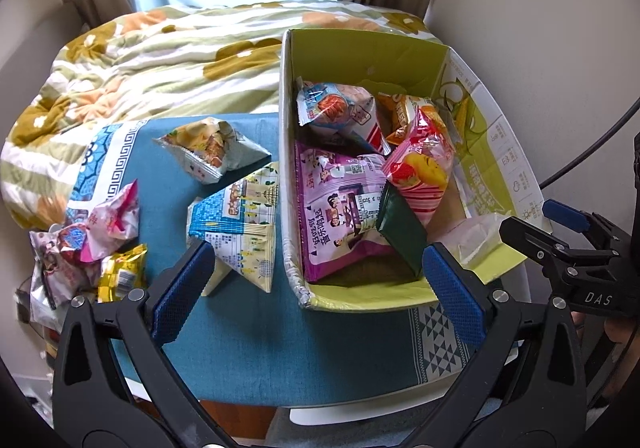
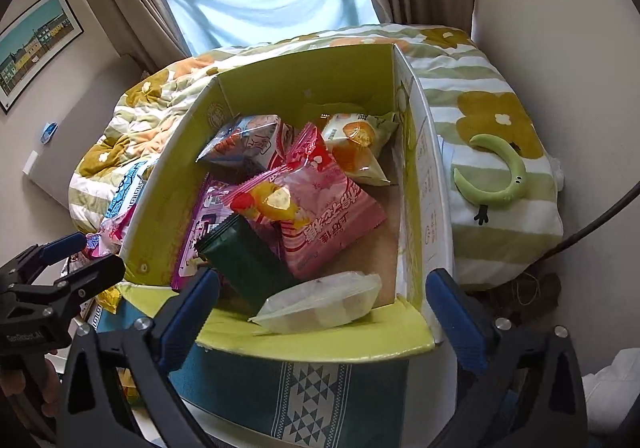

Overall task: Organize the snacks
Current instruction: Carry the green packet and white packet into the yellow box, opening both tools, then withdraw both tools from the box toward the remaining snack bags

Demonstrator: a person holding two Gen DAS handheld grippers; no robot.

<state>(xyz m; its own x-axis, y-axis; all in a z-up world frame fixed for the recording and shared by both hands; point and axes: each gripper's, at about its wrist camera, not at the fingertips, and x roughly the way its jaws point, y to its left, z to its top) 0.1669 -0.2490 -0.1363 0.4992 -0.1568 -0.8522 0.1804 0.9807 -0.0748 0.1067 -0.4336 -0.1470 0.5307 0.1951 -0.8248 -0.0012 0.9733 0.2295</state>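
A green-lined cardboard box [image 1: 364, 48] [image 2: 304, 76] stands on the blue tablecloth [image 1: 280, 336]. It holds several snack packs: a purple bag [image 1: 340, 208], a pink bag [image 2: 320, 208], a dark green pack [image 2: 244, 256], and a clear wrapped pastry [image 2: 324, 302] on its front flap. Loose on the cloth left of the box lie a blue-and-yellow pack [image 1: 240, 224], a grey pack [image 1: 212, 144] and a pile of pink and yellow packs [image 1: 96, 248]. My left gripper [image 1: 320, 284] is open and empty before the box. My right gripper [image 2: 324, 312] is open, empty, just above the pastry.
A bed with a floral green-and-white quilt [image 1: 160, 56] lies behind the table. A green crescent toy [image 2: 500, 176] rests on the quilt right of the box. Walls stand close on the right. The table's front edge [image 1: 360, 412] is near me.
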